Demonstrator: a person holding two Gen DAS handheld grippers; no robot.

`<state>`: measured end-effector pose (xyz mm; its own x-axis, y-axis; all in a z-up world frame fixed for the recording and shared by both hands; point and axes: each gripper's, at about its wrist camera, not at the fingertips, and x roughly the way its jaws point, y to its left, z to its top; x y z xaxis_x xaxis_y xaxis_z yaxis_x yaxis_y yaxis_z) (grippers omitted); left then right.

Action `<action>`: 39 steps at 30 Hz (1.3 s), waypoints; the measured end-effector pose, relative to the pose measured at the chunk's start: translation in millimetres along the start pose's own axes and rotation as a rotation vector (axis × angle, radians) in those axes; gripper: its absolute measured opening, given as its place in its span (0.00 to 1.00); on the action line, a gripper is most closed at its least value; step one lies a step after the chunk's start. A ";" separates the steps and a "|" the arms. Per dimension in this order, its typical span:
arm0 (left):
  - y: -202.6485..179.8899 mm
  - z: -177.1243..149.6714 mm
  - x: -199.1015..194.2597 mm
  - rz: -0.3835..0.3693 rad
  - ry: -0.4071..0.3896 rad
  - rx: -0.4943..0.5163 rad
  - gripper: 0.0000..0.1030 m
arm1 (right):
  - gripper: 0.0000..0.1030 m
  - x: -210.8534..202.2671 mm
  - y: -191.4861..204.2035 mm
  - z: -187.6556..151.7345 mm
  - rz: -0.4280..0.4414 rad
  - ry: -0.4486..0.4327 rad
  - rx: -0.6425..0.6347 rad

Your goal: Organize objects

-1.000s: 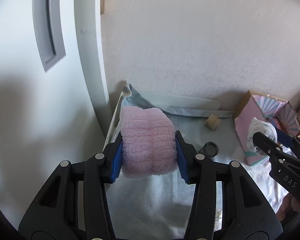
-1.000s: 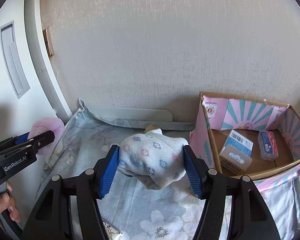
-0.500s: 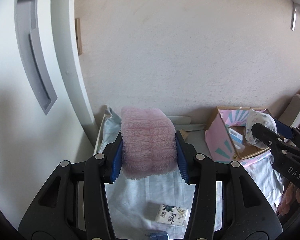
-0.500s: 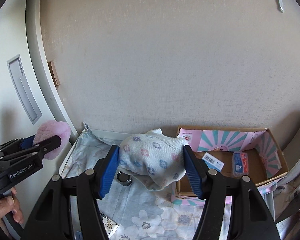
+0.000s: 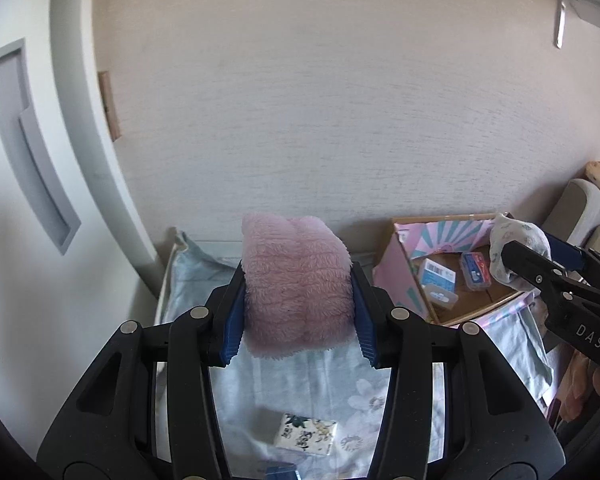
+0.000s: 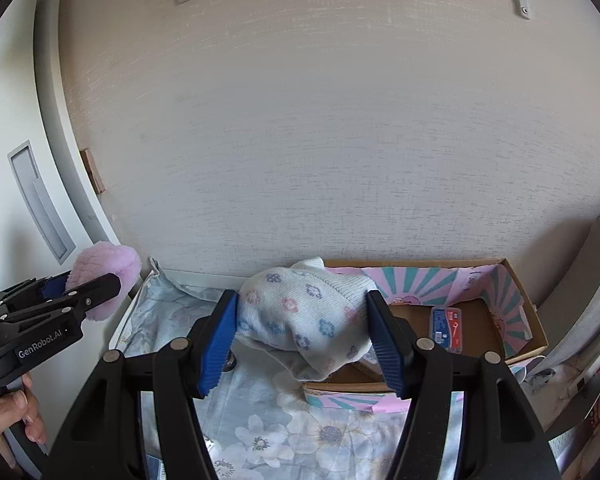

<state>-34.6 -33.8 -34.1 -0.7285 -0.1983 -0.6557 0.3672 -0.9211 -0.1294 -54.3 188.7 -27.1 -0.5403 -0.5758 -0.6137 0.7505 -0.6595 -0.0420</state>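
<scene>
The left tool (image 5: 298, 312) is a matte black plastic frame with two forked arms, round silver screws at the joints and ribbed blue pads (image 5: 233, 320) lining its fingers. Seen from the other side, its flank carries white lettering reading "GenRobot.AI". The right tool (image 6: 302, 334) has the same black frame, silver screws and ribbed blue pads (image 6: 216, 344); its side shows the white letters "DAS". A hand (image 6: 18, 416) shows bare fingers.

Two wrist cameras, side by side, tilted down toward one wall.
Each looks close along its own fingers; both share the cardboard box (image 5: 452, 280) (image 6: 496, 320), the flowered cloth (image 5: 300, 380) (image 6: 328, 432), and each other's gripper.
</scene>
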 end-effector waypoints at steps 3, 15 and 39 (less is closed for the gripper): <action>-17.2 2.2 3.6 -0.018 0.002 0.021 0.41 | 0.57 -4.4 -12.4 -0.2 -0.012 0.001 0.011; -97.0 7.9 21.0 -0.104 0.013 0.082 0.41 | 0.57 -20.7 -80.7 -3.8 -0.078 0.011 0.059; -212.4 3.4 49.1 -0.220 0.068 0.183 0.41 | 0.57 -29.4 -169.8 -19.7 -0.157 0.039 0.145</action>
<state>-150.3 150.9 -36.3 -0.7362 0.0297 -0.6761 0.0903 -0.9858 -0.1416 -158.4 327.2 -17.5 -0.6291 -0.4427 -0.6390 0.5941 -0.8039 -0.0279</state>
